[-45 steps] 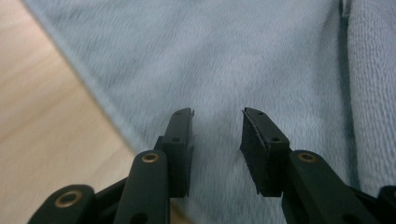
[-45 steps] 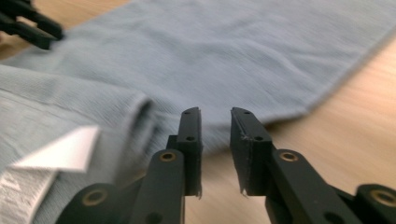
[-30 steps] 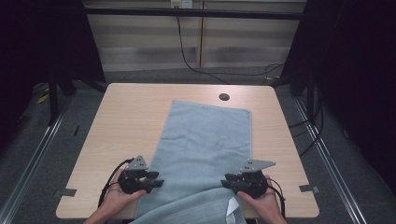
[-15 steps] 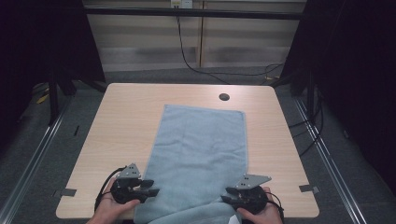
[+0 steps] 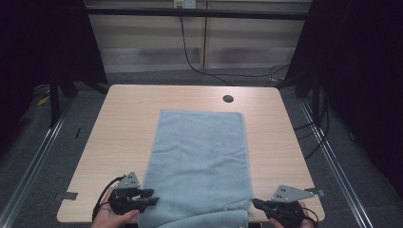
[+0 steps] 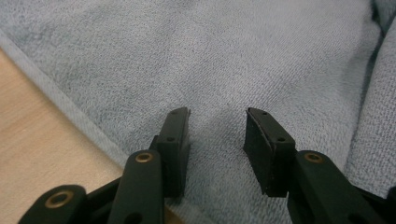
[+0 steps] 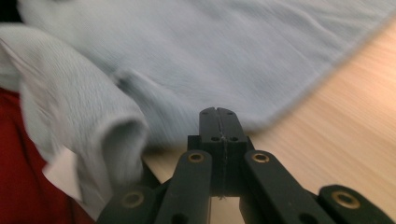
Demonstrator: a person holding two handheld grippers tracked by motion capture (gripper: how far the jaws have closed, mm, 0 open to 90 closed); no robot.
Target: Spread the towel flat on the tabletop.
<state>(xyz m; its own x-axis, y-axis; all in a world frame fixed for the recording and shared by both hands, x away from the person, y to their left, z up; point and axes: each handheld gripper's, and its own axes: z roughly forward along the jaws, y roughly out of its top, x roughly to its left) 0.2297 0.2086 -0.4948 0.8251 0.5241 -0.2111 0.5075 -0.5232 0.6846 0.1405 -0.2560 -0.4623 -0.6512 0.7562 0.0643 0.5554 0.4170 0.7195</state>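
flat between both tongs lies the towel point(image 5: 199, 161) — left gripper point(image 5: 151, 200) over its edge.

The right claw point(image 7: 218, 122) rises from the bottom of the right gripper view with its two black jaws pressed flat together, only a thin seam between them and nothing caught in it. The tips point at the hem of a pale blue towel point(image 7: 196, 51), which spreads blurred across the upper part of the view and lies on the light wooden table point(image 7: 336, 140). At the left, a fold of the same towel hangs over the table's near edge, rounded and nearer the camera, with a white tag showing under it. Beside that fold, at the far left, is a red surface point(image 7: 18, 177).
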